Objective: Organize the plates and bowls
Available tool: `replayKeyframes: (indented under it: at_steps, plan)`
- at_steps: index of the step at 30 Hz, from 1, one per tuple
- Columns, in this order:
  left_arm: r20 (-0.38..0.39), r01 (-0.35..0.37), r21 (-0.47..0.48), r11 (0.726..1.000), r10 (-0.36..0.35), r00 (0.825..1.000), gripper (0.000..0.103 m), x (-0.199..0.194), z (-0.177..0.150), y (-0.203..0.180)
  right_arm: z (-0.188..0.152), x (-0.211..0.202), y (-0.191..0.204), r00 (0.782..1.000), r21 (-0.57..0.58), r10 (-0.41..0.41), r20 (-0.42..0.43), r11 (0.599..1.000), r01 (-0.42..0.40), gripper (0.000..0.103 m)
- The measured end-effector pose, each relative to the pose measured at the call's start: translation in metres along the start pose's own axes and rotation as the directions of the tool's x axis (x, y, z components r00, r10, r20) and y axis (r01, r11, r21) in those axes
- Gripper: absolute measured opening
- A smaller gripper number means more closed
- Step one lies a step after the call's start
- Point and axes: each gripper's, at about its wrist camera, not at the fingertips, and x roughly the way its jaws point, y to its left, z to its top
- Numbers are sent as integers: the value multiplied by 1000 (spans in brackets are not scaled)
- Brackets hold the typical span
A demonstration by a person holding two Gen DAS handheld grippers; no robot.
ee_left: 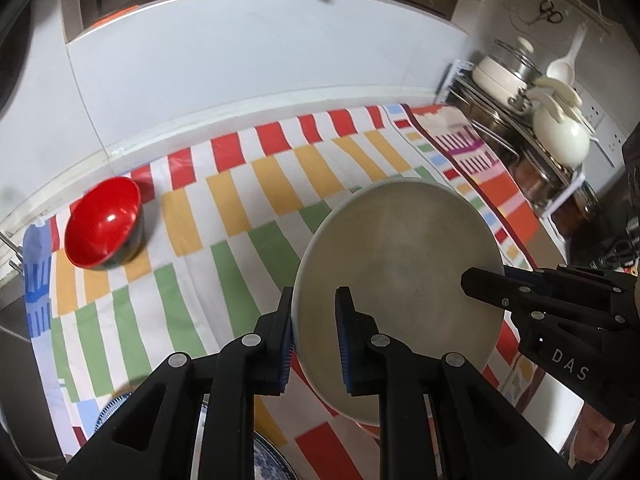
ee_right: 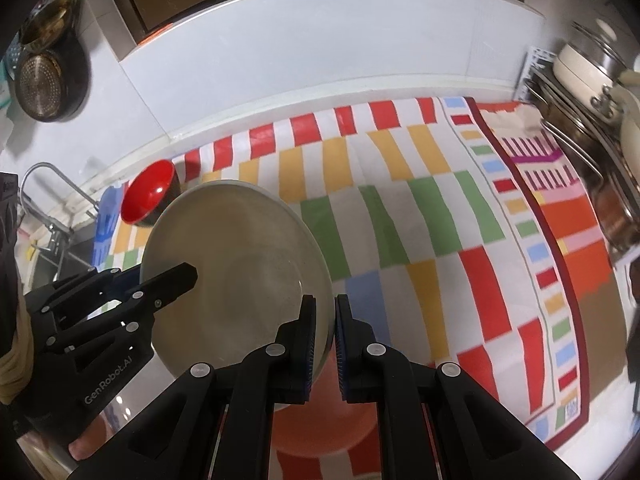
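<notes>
From the left wrist, the left gripper (ee_left: 314,336) straddled the near rim of a beige plate (ee_left: 400,256) held above the striped cloth (ee_left: 240,208), its pads slightly apart; a red bowl (ee_left: 103,224) sat at ten o'clock. From the right wrist, the right gripper (ee_right: 325,344) clamped narrowly on the plate's (ee_right: 236,264) right rim; the bowl (ee_right: 149,196) lay at eleven o'clock.
</notes>
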Motion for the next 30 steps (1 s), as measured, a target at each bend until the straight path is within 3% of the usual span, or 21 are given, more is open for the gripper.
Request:
replayKeyframes:
  at_steps: [17, 30]
  plan:
    - [-125, 37, 24, 999, -34, 992, 21, 25, -40, -24, -39, 8, -18, 996, 70, -23, -82, 997, 29, 11]
    - [-195, 34, 12, 999, -31, 980, 26, 49, -50, -29, -53, 28, -29, 990, 97, -15, -142, 995, 29, 11]
